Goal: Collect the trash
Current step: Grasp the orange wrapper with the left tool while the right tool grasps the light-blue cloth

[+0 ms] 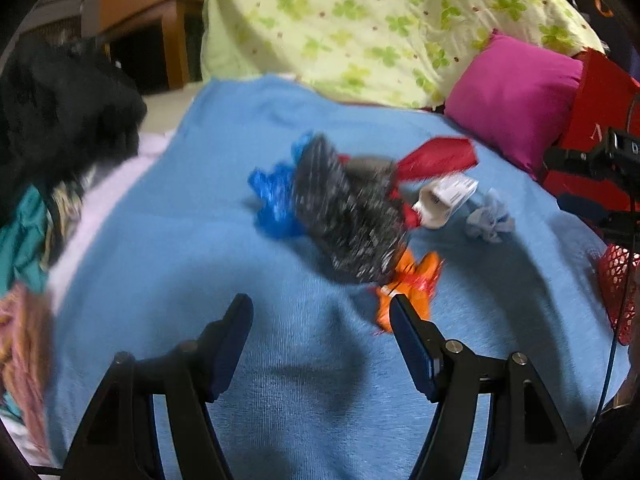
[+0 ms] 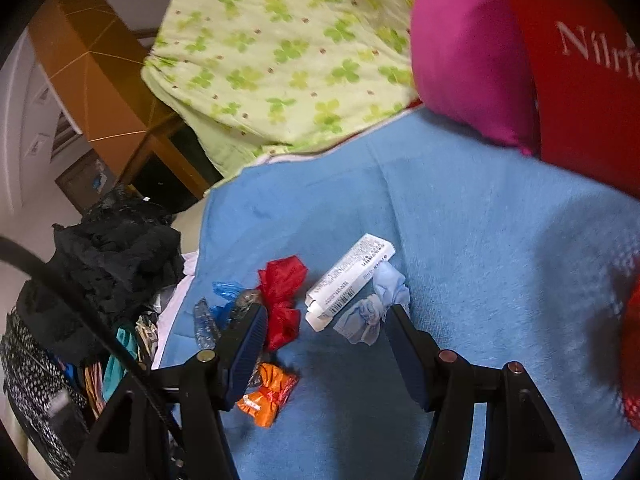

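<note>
Several pieces of trash lie on a blue blanket: a blue wrapper, a dark silvery wrapper, a red wrapper, a small white box, a crumpled pale tissue and an orange wrapper. My left gripper hovers open just short of the pile, its right fingertip over the orange wrapper. My right gripper is open too. Just beyond its tips lie the red wrapper, the white box and the tissue. The orange wrapper lies beside its left finger.
A green clover quilt, a pink pillow and a red bag bound the blanket at the back and right. Black lace cloth and other clothes pile up on the left. A red mesh basket sits at the right edge.
</note>
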